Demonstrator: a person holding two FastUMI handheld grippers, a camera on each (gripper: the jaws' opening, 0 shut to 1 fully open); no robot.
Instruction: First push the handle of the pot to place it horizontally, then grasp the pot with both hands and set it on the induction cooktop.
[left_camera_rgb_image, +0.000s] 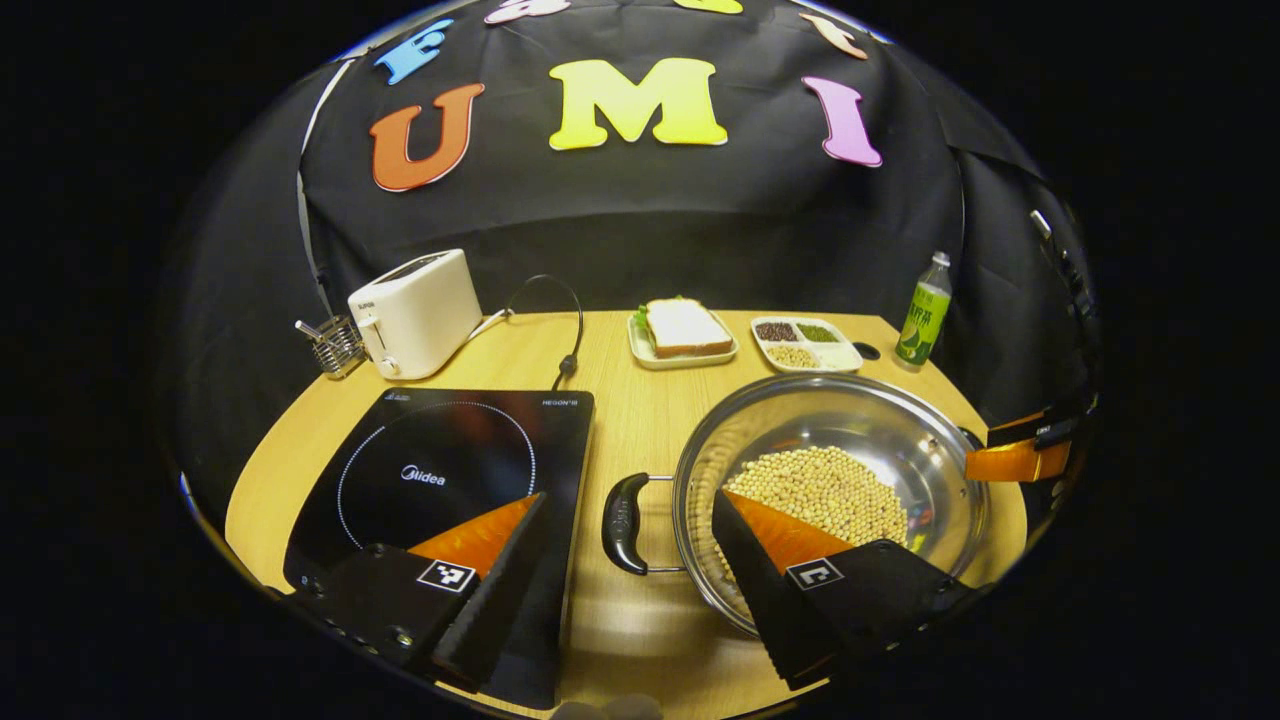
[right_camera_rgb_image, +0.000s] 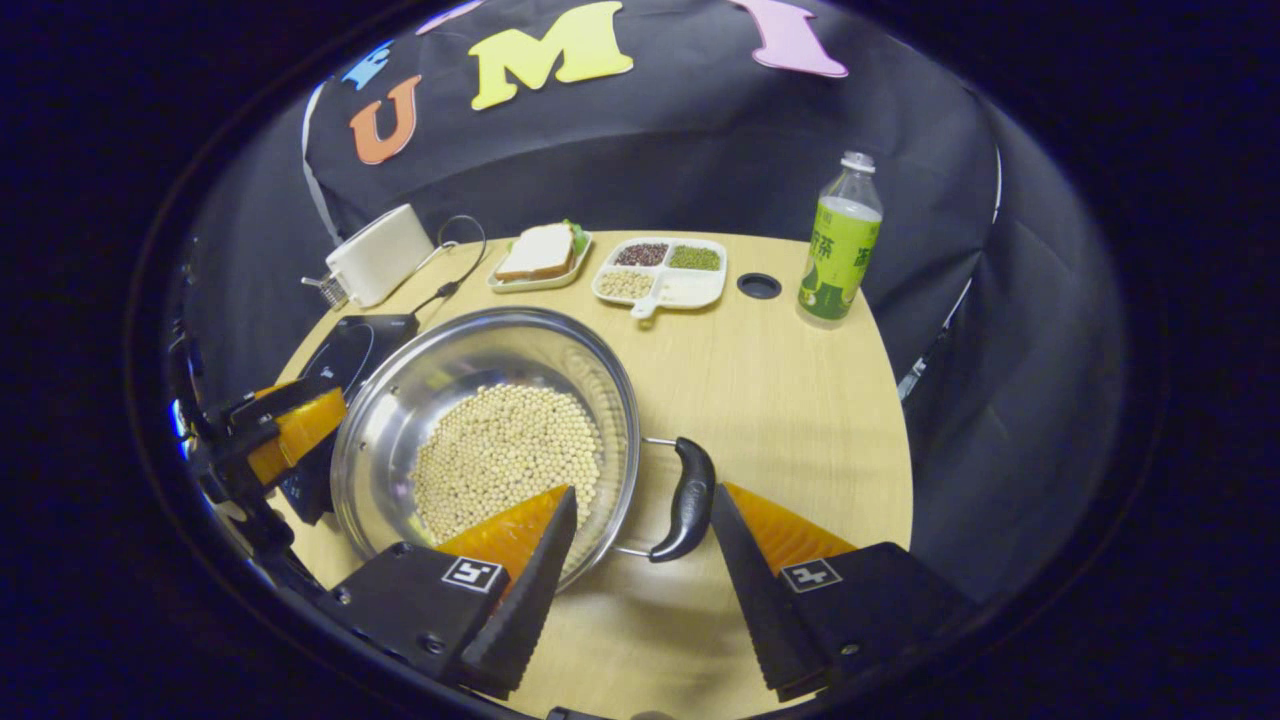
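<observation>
Both handles look level, so I judge the push done. My left gripper (left_camera_rgb_image: 625, 525) and right gripper (right_camera_rgb_image: 640, 525) hold spread jaws around the pot (left_camera_rgb_image: 830, 490) handles, lower centre; next, pinch and lift toward the induction cooktop (left_camera_rgb_image: 450, 470).

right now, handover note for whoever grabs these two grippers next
Left gripper: open, its fingers straddle the pot's left handle, not closed on it.
Right gripper: open, its fingers straddle the right handle, not closed.
Pot of soybeans sits on the table, beside the induction cooktop, not on it.
Done: handles look level, side to side.
Left: close both grippers on the handles, lift, set the pot on the cooktop.
</observation>
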